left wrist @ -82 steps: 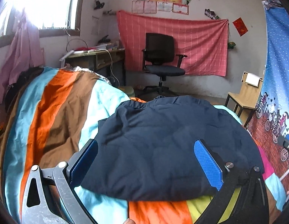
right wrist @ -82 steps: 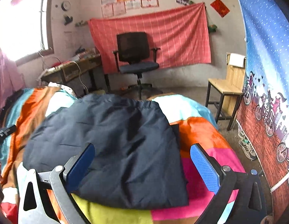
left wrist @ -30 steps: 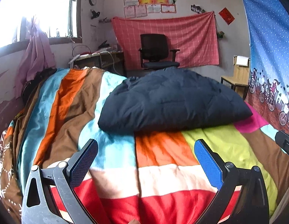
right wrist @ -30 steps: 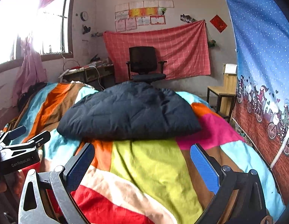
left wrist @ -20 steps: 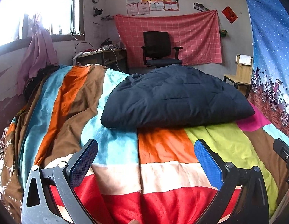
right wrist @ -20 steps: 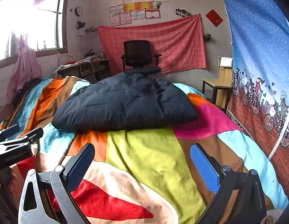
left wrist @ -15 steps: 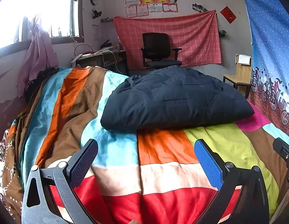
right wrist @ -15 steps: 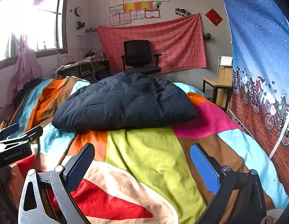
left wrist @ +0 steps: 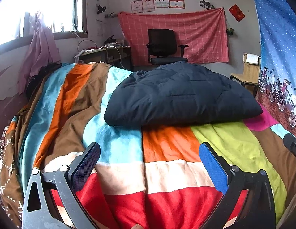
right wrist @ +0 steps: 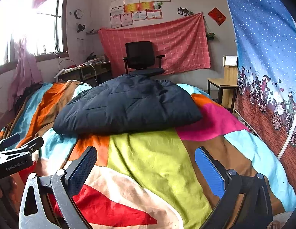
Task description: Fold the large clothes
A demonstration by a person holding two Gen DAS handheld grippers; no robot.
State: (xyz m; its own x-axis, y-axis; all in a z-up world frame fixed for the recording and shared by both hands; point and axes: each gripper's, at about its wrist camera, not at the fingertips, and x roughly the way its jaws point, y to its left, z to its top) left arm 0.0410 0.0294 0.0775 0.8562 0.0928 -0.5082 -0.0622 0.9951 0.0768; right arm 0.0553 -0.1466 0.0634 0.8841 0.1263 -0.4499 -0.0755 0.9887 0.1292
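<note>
While the big bed blanket with its many bright stripes fills most of both views, a dark blue puffy jacket lies folded on top of it, near the far end of the bed. From the right wrist view the same jacket looks like a soft flat bundle, with its near edge resting on the orange, green and pink patches of the blanket.

Behind the bed a red checked cloth hangs on the wall, and a black office chair stands in front of it. A blue curtain with bicycle pictures hangs on the right side. A small wooden chair stands next to that curtain. A desk with wires and papers sits under the bright window.

Close to the camera, the left gripper hovers over the red and white stripes, well apart from the jacket. Its two blue fingers are spread wide and hold nothing. The right gripper hangs over the green and red patches, also far from the jacket. Its fingers are wide apart too, with nothing between them. At the left edge of the right wrist view, the left gripper shows from the side.
</note>
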